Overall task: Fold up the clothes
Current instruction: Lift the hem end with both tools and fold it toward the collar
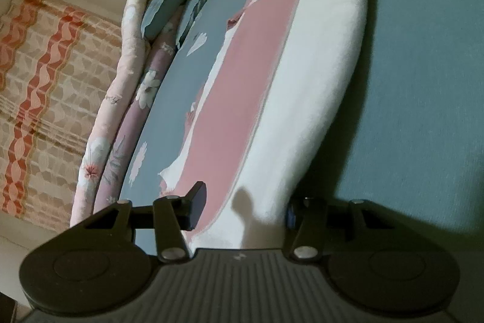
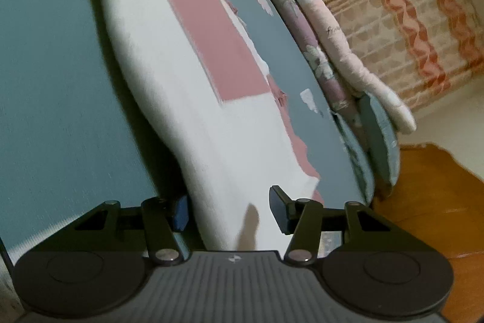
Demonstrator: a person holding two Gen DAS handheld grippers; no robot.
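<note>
no readable text, small script on quilt [image 2: 334, 28] too blurred

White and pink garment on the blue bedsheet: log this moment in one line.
item: white and pink garment, flat on blue bedsheet | left gripper: astride near end | right gripper: astride opposite end | fold: not started

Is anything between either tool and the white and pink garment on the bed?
Nothing visible. The garment already lies between the fingers of the left tool and the right tool, on the blue sheet.
</note>
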